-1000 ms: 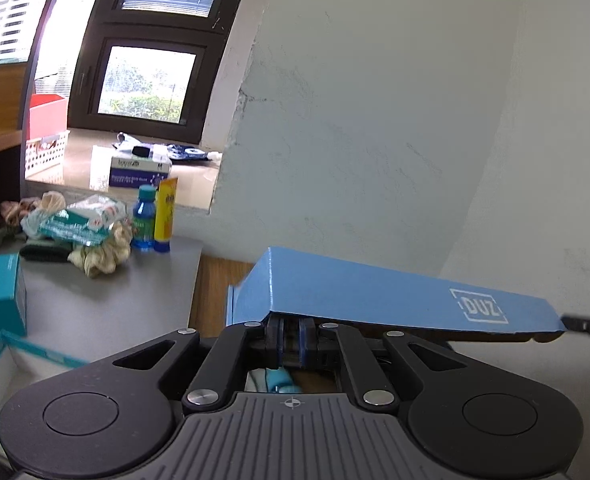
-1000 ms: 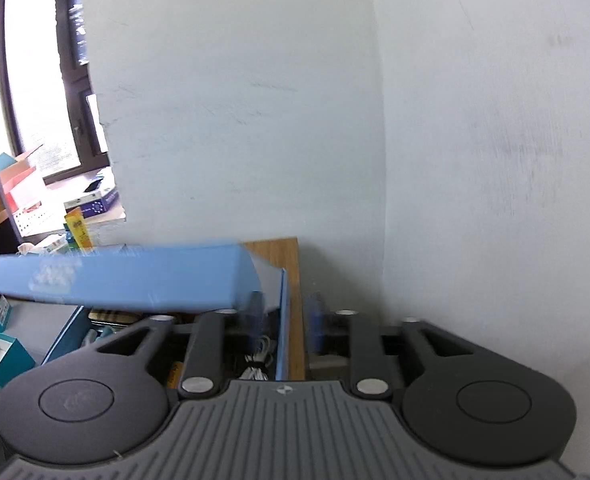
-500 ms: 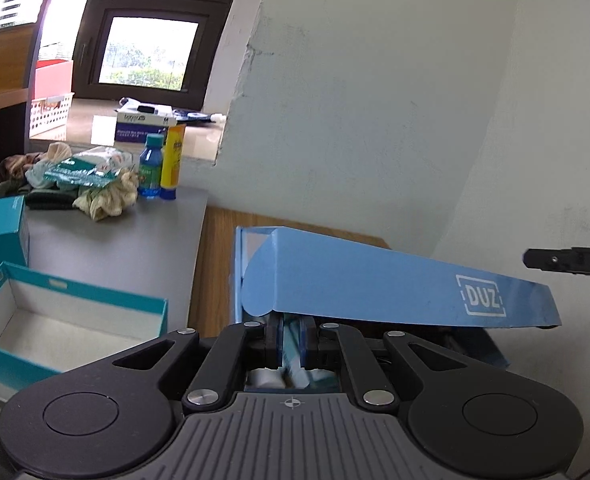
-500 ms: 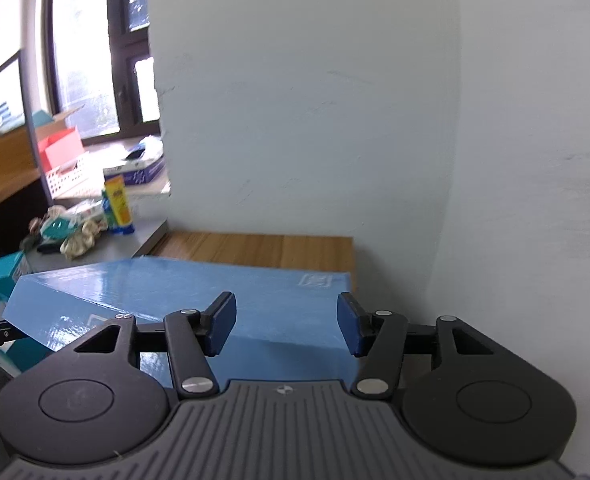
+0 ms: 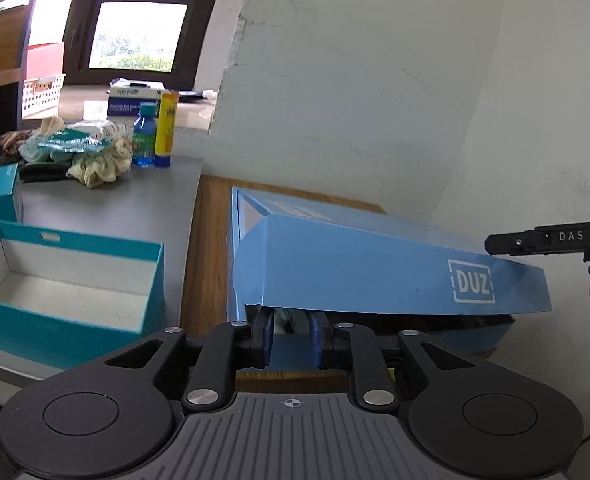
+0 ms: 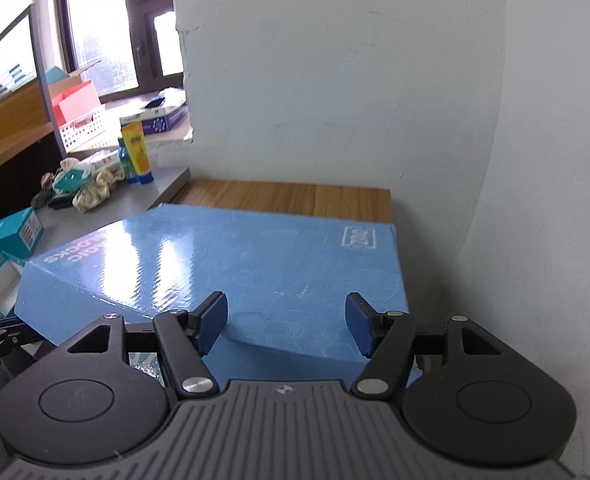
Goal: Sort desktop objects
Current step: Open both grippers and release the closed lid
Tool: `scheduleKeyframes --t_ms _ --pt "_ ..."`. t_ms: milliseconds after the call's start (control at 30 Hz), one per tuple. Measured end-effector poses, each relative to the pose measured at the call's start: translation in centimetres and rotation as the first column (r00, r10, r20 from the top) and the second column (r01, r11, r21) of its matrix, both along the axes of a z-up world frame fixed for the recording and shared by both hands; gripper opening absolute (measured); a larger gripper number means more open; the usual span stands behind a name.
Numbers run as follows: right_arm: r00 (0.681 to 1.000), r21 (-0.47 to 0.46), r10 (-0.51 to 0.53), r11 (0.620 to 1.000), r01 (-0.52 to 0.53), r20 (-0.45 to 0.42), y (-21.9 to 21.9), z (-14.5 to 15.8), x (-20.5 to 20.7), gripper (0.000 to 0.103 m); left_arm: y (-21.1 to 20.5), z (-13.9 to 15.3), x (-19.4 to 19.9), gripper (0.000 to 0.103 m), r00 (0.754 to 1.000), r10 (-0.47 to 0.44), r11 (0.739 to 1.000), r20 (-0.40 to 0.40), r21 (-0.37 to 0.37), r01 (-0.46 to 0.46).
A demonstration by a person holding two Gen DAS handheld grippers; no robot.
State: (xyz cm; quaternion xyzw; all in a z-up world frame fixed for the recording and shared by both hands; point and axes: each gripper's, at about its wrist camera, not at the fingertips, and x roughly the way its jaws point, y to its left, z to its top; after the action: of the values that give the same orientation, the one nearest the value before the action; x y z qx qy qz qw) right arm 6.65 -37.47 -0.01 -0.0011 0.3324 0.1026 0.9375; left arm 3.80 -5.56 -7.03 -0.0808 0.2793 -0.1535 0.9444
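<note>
A flat blue cardboard box lies on the wooden desk (image 5: 209, 240) against the white wall. Its lid (image 5: 375, 268), marked DUZ, rests slanted over the base (image 5: 479, 334), with a gap along the front. My left gripper (image 5: 292, 332) sits at the box's front edge under the lid's flap; its jaws are opening, a narrow gap shows, and the pads press on nothing. In the right wrist view the lid (image 6: 235, 264) fills the middle, and my right gripper (image 6: 287, 322) hovers over its near edge. Its jaws are opening wide, with nothing between them.
An open teal box (image 5: 67, 280) stands on the grey surface (image 5: 115, 208) to the left. Behind it are a small blue bottle (image 5: 145, 136), a yellow tube (image 5: 166, 128) and a pile of cloths (image 5: 95, 160). A black bar of the right tool (image 5: 551, 238) juts in beside a hand.
The lid has come down from held-up to resting on the box. My left jaws have let go of its edge. My right jaws have spread and swung over the lid's top.
</note>
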Motion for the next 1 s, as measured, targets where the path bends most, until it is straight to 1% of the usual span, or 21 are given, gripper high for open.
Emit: scheduleKeyframes --t_ms 100,300,600,667,733,767,867,1000 --pt "1.000 0.001 0.006 1.000 -0.006 -0.021 0.3 -0.8 0.2 0.071 0.3 -0.9 0.2 0.022 0.999 -0.003 1.000 -0.036 -0.016 0.003" --pt "0.999 -0.001 0.012 1.000 -0.012 -0.049 0.7 -2.3 0.5 0.071 0.3 -1.9 -0.1 0.022 0.998 -0.003 1.000 -0.060 0.003 0.003" --pt "0.997 -0.042 0.017 0.999 -0.021 -0.073 1.8 -4.6 0.6 0.071 0.4 -3.7 -0.3 0.023 0.993 -0.013 1.000 -0.120 0.026 0.016" --pt "0.997 -0.051 0.017 0.998 -0.021 -0.075 1.9 -5.0 0.6 0.071 0.3 -3.9 -0.6 0.025 0.992 -0.019 0.999 -0.128 0.035 0.024" --pt "0.997 -0.053 0.017 0.998 -0.021 -0.074 2.0 -5.3 0.6 0.071 0.2 -4.0 -0.8 0.029 0.991 -0.025 0.998 -0.134 0.046 0.032" --pt "0.997 -0.056 0.017 0.998 -0.021 -0.070 2.1 -5.4 0.6 0.072 0.1 -4.0 -0.9 0.029 0.990 -0.029 0.998 -0.138 0.048 0.035" --pt "0.998 -0.061 0.019 0.998 -0.022 -0.059 2.1 -5.6 0.4 0.072 -0.2 -3.7 -1.2 0.029 0.989 -0.040 0.998 -0.140 0.051 0.047" --pt "0.998 -0.040 0.016 0.999 -0.019 -0.065 1.9 -6.4 0.2 0.072 -1.1 -2.9 -1.9 0.029 0.992 -0.071 0.994 -0.104 0.071 0.079"
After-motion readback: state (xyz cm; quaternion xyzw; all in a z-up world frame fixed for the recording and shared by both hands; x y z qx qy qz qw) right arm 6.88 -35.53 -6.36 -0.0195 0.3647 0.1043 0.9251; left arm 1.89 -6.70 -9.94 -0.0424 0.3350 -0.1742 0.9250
